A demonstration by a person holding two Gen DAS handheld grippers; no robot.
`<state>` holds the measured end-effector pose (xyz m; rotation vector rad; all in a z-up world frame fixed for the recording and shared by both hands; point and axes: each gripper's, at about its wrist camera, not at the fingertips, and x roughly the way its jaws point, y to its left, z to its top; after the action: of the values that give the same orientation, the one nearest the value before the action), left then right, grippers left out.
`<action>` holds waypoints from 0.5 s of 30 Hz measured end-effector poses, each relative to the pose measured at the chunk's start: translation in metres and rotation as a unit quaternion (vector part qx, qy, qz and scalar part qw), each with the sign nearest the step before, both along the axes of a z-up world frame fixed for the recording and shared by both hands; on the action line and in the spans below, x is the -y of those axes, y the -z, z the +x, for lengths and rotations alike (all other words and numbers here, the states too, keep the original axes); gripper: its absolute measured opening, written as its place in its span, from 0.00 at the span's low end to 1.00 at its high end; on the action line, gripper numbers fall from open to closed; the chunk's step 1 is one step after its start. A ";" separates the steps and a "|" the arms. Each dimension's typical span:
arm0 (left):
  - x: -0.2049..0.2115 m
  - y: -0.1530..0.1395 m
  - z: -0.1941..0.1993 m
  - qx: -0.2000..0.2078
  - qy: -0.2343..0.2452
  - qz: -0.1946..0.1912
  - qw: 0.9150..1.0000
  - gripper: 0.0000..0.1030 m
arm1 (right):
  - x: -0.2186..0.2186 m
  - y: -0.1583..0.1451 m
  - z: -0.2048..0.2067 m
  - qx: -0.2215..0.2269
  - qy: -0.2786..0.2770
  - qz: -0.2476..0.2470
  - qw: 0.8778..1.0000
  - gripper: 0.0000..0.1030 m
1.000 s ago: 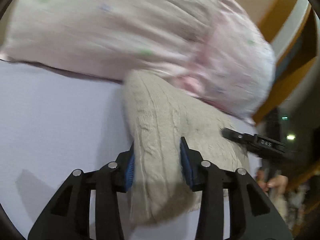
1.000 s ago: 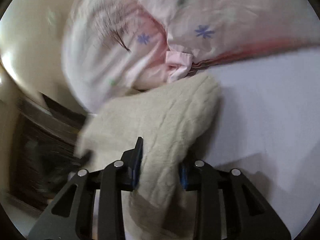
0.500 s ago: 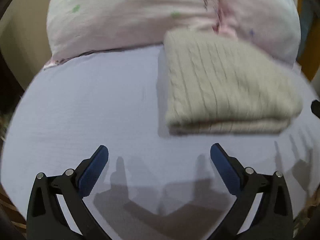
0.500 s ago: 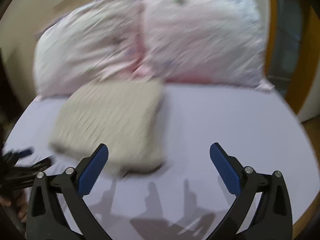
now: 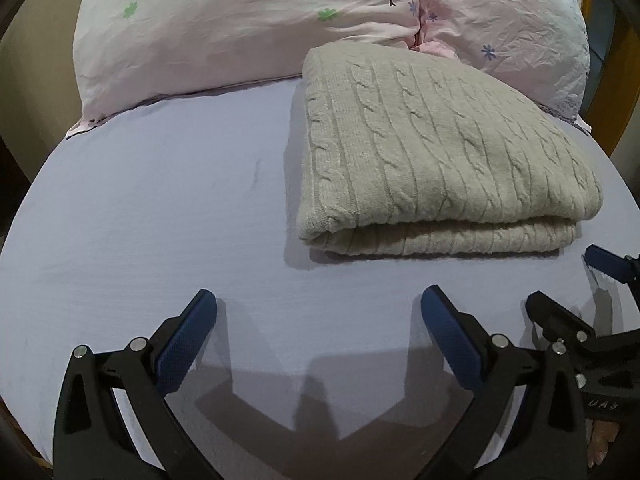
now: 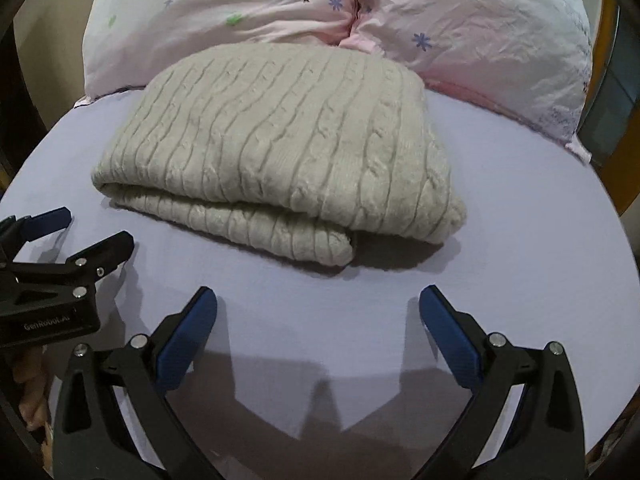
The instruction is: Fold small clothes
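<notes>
A cream cable-knit sweater (image 5: 436, 152) lies folded in a flat rectangle on the lavender bed sheet (image 5: 160, 208), its far edge against the pillows. It also shows in the right wrist view (image 6: 288, 148). My left gripper (image 5: 318, 324) is open and empty, hovering over the sheet short of the sweater's near fold. My right gripper (image 6: 318, 324) is open and empty too, just short of the sweater. The right gripper shows at the right edge of the left wrist view (image 5: 568, 284), and the left gripper shows at the left edge of the right wrist view (image 6: 94, 226).
Two pink flower-print pillows (image 5: 240, 20) (image 6: 480, 40) lie along the head of the bed behind the sweater. A wooden frame (image 5: 616, 80) stands at the right. The bed edge curves away at both sides.
Both grippers let go of the sweater, opened wide and pulled back toward me. The sweater, earlier held up in both grippers, now lies folded on the sheet.
</notes>
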<state>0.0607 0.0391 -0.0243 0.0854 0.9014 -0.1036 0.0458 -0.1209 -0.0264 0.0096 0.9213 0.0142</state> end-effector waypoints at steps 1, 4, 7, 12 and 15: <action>0.000 0.000 0.000 0.001 0.000 0.000 1.000 0.99 | 0.000 0.000 0.000 0.000 0.000 -0.002 1.000 0.98; 0.001 0.000 -0.002 0.003 -0.001 0.000 1.000 0.99 | -0.001 0.001 -0.002 0.000 0.000 -0.003 1.000 0.98; 0.001 0.000 -0.001 0.005 -0.001 0.000 1.000 0.99 | -0.001 0.001 -0.001 0.000 0.001 -0.003 1.000 0.98; 0.000 0.000 -0.001 0.005 0.000 0.000 1.000 0.99 | -0.001 0.000 -0.001 0.000 0.000 -0.003 1.000 0.98; 0.000 0.000 -0.001 0.005 0.000 0.000 1.000 0.99 | -0.001 0.000 -0.001 0.000 0.000 -0.003 1.000 0.98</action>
<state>0.0601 0.0393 -0.0245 0.0856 0.8907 -0.1044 0.0450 -0.1201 -0.0267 0.0043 0.9211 0.0107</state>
